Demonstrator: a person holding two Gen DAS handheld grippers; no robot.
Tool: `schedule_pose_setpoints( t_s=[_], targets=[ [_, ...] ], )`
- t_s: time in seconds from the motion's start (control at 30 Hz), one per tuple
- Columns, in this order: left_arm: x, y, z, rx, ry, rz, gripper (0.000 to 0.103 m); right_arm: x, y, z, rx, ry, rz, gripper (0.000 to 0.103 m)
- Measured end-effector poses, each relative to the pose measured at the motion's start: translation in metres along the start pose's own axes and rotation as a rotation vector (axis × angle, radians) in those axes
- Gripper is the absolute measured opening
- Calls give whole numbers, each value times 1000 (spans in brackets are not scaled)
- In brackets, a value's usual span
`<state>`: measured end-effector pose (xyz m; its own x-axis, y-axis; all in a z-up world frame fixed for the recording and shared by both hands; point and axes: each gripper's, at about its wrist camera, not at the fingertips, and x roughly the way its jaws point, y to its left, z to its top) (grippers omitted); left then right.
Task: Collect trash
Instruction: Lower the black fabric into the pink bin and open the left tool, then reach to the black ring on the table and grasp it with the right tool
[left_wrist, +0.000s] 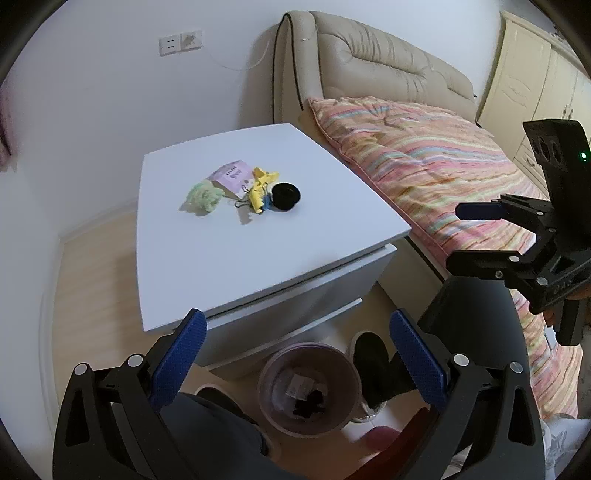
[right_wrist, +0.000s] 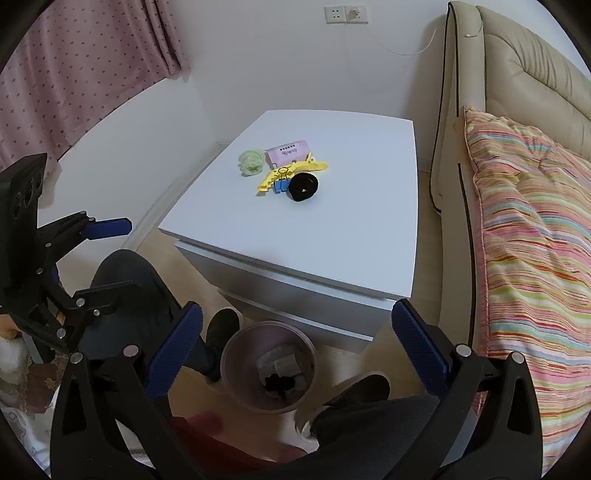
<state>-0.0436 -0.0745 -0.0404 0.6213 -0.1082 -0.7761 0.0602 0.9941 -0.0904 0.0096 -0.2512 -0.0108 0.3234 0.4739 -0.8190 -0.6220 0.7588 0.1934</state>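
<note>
Both the left hand-held gripper (left_wrist: 297, 354) and the right hand-held gripper (right_wrist: 297, 354) stand wide open and hold nothing, poised above the waste bin (right_wrist: 236, 354) on the floor at the worktop's (right_wrist: 351, 236) near edge; the bin already holds scraps. The remaining items cluster near the worktop's centre: green crumpled wad (right_wrist: 251, 163), pink packet (right_wrist: 288, 151), yellow clip (right_wrist: 295, 171), black round item (right_wrist: 303, 186). Approach one outlying piece from above, such as the wad; close fully before lifting; release only directly over the bin.

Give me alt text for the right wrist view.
An open, empty tool hangs over a pink trash bin on the floor, already holding scraps. Behind it, a white bedside table carries a green wad, pink card, yellow clip and black ring.
</note>
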Motion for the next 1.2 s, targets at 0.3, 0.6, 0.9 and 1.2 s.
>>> schedule_pose_setpoints(
  t_s=[0.3, 0.6, 0.9, 1.2],
  targets=[
    [2, 14, 9, -29, -26, 10, 95, 5, 5, 14, -26, 0, 3, 100],
    [0, 41, 27, -64, -59, 30, 95, 25, 6, 55, -98, 14, 12, 100],
    [-4, 58, 39, -92, -84, 43, 95, 68, 5, 98, -241, 70, 28, 100],
    [-4, 64, 41, -105, -85, 48, 95, 119, -1, 129, -310, 182, 34, 100]
  ],
)
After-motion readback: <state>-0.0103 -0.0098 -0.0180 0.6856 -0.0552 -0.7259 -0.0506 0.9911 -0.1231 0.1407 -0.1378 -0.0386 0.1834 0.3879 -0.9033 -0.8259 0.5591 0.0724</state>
